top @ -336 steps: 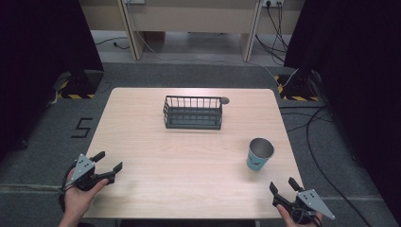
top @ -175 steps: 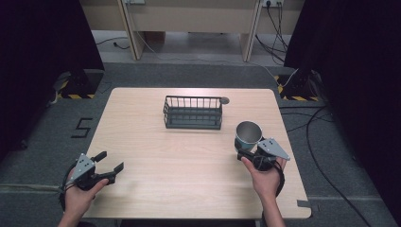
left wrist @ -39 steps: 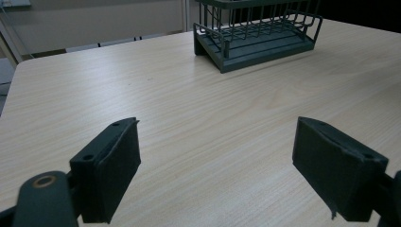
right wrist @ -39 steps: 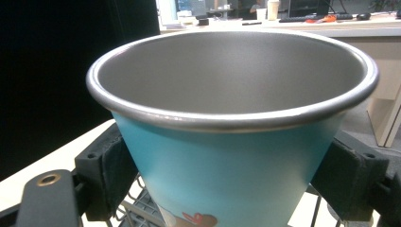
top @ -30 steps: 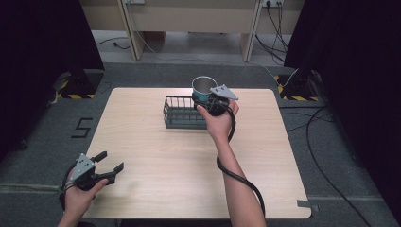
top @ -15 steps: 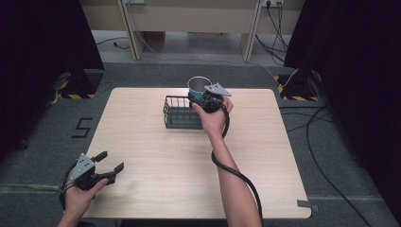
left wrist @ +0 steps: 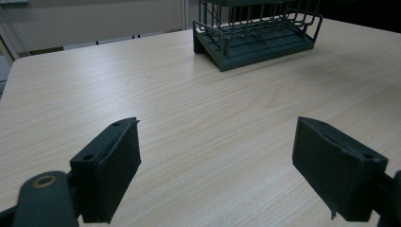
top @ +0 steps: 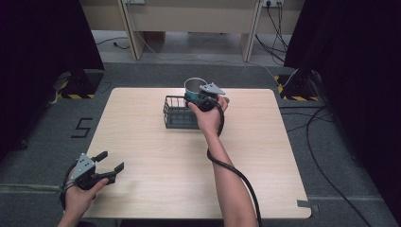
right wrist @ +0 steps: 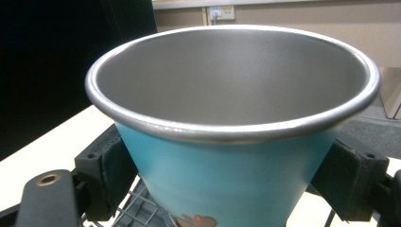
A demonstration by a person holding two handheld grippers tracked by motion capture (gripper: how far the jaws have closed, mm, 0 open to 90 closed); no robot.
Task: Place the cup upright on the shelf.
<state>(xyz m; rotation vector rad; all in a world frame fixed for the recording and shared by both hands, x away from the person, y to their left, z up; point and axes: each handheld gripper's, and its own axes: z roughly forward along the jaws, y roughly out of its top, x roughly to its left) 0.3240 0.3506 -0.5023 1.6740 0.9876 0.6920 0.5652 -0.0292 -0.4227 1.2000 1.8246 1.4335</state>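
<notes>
So, nearest to me, my left tool (top: 109, 169) sits parked at the near left corner of the pale wooden table (top: 142, 142), its jaws spread wide with bare wood between them; I judge it has no part in the step in hand. Well ahead of it stands the dark grey wire basket (left wrist: 257, 35). Farther out, my right tool (top: 197, 98) is clamped on the teal metal cup with the bare steel rim (right wrist: 234, 137), one pad (right wrist: 106, 172) pressed on each side of its wall, the cup upright and empty. From above, the cup (top: 193, 86) hangs over the right end of the basket (top: 176, 113), whose wires show just under the tool. By my reckoning the pick-up and carry are done; lowering the cup in and letting go remain.
</notes>
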